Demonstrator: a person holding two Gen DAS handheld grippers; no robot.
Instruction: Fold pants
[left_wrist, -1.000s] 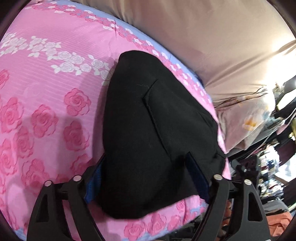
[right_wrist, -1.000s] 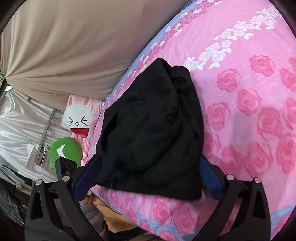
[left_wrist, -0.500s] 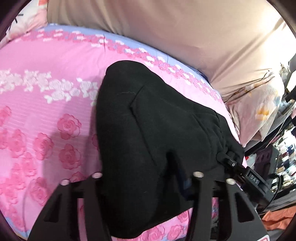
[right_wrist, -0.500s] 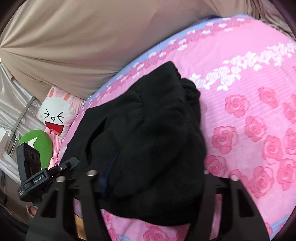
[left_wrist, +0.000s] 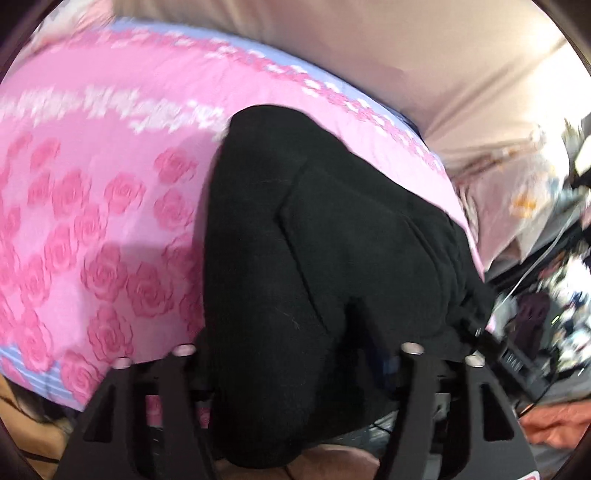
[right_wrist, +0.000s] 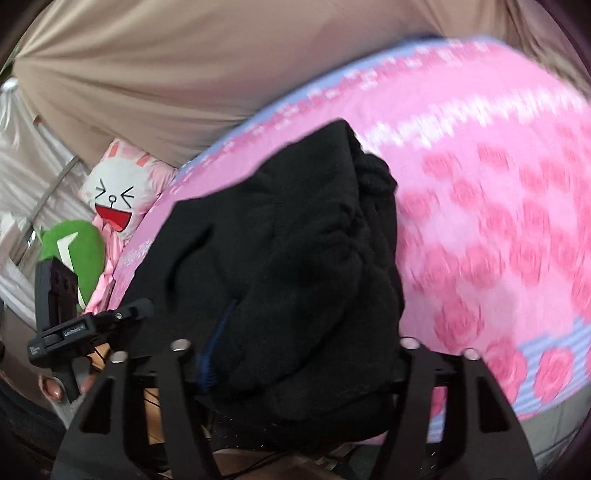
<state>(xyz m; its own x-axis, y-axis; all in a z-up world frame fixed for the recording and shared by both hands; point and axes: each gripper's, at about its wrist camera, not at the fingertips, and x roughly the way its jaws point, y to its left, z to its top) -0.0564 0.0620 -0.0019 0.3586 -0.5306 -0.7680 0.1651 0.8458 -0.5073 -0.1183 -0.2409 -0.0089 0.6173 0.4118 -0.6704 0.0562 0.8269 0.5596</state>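
The black pants (left_wrist: 325, 266) lie folded in a thick bundle on the pink rose bedspread (left_wrist: 92, 206). My left gripper (left_wrist: 295, 354) is shut on the near end of the bundle, which hangs over the bed's edge. In the right wrist view the same pants (right_wrist: 295, 266) are bunched, and my right gripper (right_wrist: 295, 354) is shut on their near end. The fingertips of both grippers are buried in the cloth. The left gripper (right_wrist: 85, 325) shows at the left of the right wrist view.
A beige curtain (right_wrist: 184, 74) hangs behind the bed. A white rabbit cushion (right_wrist: 118, 192) and a green plush (right_wrist: 77, 251) lie at the bed's left end. Clutter (left_wrist: 546, 314) stands beside the bed on the right of the left wrist view.
Both grippers went from open around the bundle's ends to shut on it. They have lifted and pulled its near end towards the bed's edge. The views are now blurred by motion.
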